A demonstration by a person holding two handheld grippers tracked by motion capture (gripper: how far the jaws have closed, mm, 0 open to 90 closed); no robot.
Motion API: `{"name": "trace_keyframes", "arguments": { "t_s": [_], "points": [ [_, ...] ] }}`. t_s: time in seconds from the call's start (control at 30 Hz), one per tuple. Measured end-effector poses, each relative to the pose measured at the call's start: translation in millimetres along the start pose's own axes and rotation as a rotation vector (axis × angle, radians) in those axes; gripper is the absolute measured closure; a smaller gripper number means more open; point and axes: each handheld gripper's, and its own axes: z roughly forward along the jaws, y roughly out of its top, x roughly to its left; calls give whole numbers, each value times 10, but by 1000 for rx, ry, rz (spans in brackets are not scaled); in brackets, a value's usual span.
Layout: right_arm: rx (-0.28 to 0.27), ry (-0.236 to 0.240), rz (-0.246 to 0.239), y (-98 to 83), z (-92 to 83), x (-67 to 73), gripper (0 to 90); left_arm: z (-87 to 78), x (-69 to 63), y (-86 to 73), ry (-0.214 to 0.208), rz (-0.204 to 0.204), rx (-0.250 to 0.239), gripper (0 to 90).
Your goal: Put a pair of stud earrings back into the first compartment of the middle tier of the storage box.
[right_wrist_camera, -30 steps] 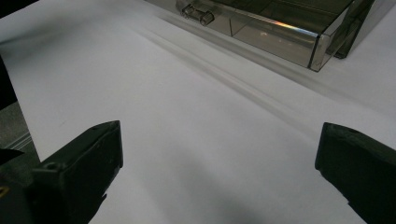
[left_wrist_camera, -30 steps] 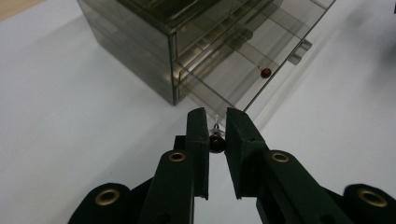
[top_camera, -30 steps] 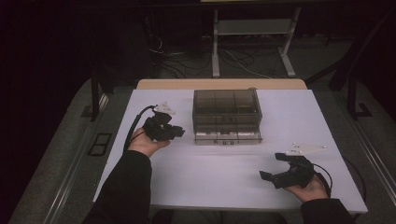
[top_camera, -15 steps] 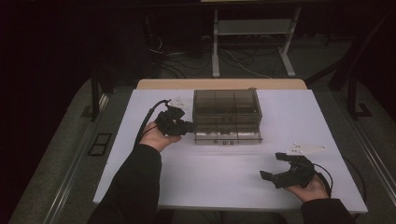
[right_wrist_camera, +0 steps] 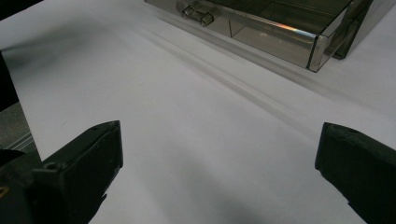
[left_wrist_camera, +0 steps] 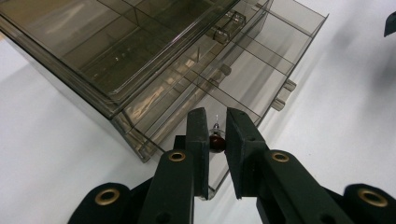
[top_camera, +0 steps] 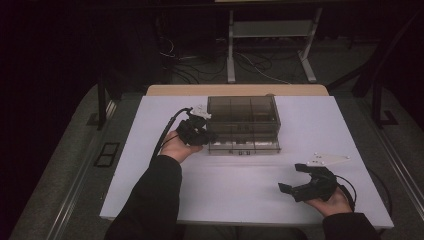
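A white worktop (top_camera: 240,185) is seen in a dark room, with a smoky clear compartment box (top_camera: 243,123) at its far middle. A small dark red bead (left_wrist_camera: 216,141) is pinched between the left gripper's (left_wrist_camera: 215,140) narrowed fingers over the box's left end. The right gripper (top_camera: 298,178) is held near the worktop's front right, fingers spread wide.

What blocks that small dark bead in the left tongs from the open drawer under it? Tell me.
Nothing visible. The left tongs pinch the small dark bead right above the pulled-out drawer of the smoky plastic organizer. The drawer's compartments lie open on top, with no lid or object between bead and drawer.
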Motion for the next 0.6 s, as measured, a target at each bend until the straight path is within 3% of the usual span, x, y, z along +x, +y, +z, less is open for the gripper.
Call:
{"name": "trace_keyframes", "arguments": {
  "t_s": [0.5, 0.6],
  "points": [
    [4, 2, 1, -2, 3, -1, 4, 245, 29, -41, 4, 4, 36, 784],
    [6, 2, 1, -3, 7, 0, 4, 287, 36, -45, 0, -13, 24, 784]
  ]
}}
